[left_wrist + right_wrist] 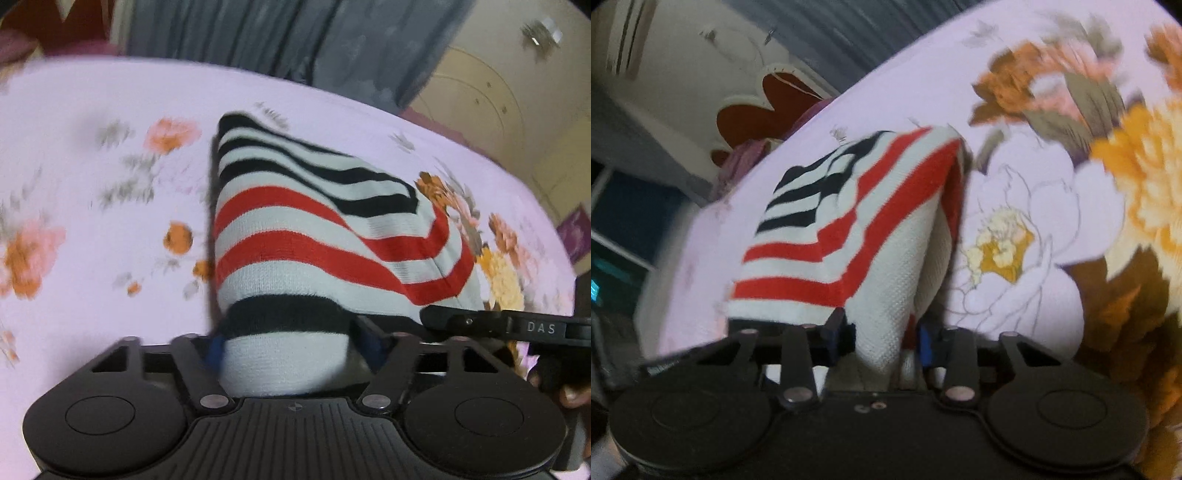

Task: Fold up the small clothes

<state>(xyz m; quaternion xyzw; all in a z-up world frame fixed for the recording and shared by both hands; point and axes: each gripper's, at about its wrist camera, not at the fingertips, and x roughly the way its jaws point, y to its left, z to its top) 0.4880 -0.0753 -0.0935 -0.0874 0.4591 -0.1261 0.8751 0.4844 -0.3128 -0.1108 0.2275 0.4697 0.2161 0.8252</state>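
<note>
On the floral bed sheet, a striped knit garment hangs between two sets of tongs.

The striped garment (314,236), banded in black, red and white, is lifted near the middle of the bed (92,110), its far part trailing down to the sheet. The left tongs (286,347) are clamped on a black-and-white edge; the right tongs (882,339) pinch a white fold of the same cloth. To fold well, I would keep both grips level and taut, bring the held edge over the trailing part, and lay it down flat before letting go; uneven height would likely skew the crease. The only legible writing is "DAS" on the right tongs' finger in the left view.
</note>
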